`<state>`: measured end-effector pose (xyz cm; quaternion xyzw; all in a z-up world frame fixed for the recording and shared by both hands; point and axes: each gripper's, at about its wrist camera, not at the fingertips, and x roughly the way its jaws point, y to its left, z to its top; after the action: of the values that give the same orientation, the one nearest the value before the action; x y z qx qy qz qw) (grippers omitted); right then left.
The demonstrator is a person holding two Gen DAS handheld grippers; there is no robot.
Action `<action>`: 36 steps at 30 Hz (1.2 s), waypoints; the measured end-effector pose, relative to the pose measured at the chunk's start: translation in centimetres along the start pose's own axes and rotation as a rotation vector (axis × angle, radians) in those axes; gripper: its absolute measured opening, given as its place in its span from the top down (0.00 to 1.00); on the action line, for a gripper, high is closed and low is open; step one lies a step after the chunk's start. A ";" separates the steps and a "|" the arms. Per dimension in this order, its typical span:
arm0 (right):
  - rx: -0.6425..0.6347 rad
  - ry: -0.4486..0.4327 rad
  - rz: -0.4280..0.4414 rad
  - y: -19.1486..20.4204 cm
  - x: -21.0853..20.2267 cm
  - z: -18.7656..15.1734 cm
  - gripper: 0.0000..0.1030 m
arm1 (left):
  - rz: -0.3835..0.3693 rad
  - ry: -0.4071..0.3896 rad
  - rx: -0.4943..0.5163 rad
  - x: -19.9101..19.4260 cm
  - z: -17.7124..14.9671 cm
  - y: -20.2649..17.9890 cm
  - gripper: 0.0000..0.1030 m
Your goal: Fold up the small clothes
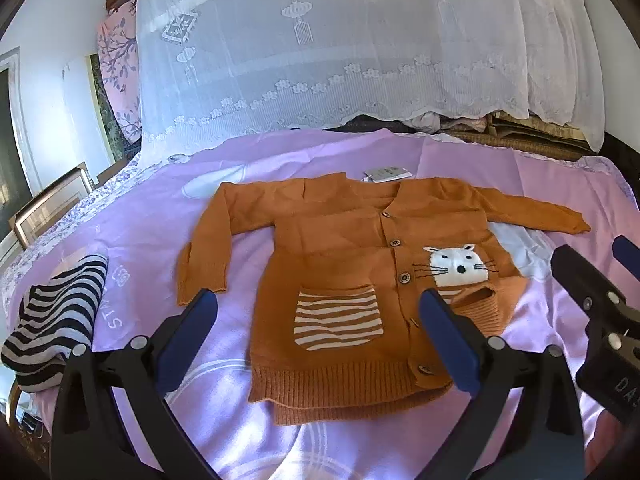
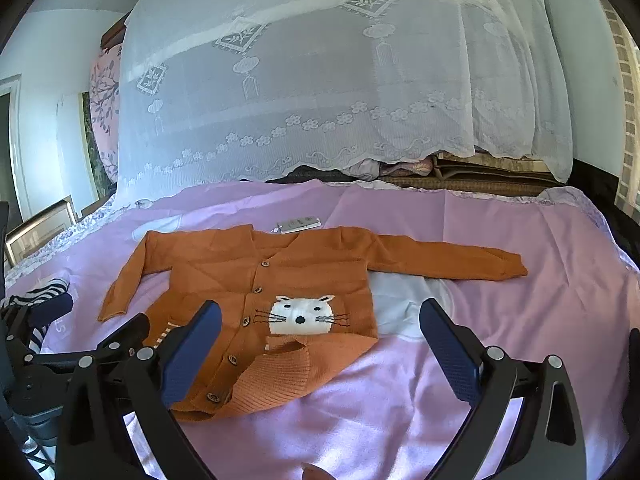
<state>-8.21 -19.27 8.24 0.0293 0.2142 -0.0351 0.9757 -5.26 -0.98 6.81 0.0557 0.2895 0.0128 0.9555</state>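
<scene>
Orange cardigan point(image 1: 352, 248) flat on pink bedsheet point(image 1: 140, 240), front up, sleeves spread, one hem corner flipped back. Left claw point(image 1: 318, 312) released wide above hem, gripping nothing. Right claw point(image 2: 320, 328) released wide beside it, empty. Striped garment point(image 1: 56, 320) far left.

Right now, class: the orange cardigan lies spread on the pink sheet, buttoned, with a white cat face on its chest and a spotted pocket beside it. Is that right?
Not quite. The pocket on the orange cardigan is striped, not spotted, as the left wrist view shows. The pink sheet, the buttons and the white cat face are as stated.
</scene>
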 end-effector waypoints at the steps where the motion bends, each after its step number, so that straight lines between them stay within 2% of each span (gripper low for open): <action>1: 0.003 0.001 0.002 0.0 0.0 0.0 0.03 | 0.001 0.000 0.000 0.0 0.0 0.0 0.04; 36: 0.047 0.017 0.015 -0.7 0.5 -0.1 0.03 | 0.016 0.014 -0.015 -0.1 0.0 0.6 0.04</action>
<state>-7.86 -19.95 7.91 0.0543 0.2212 -0.0324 0.9732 -5.34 -0.43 6.90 0.0507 0.2956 0.0229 0.9537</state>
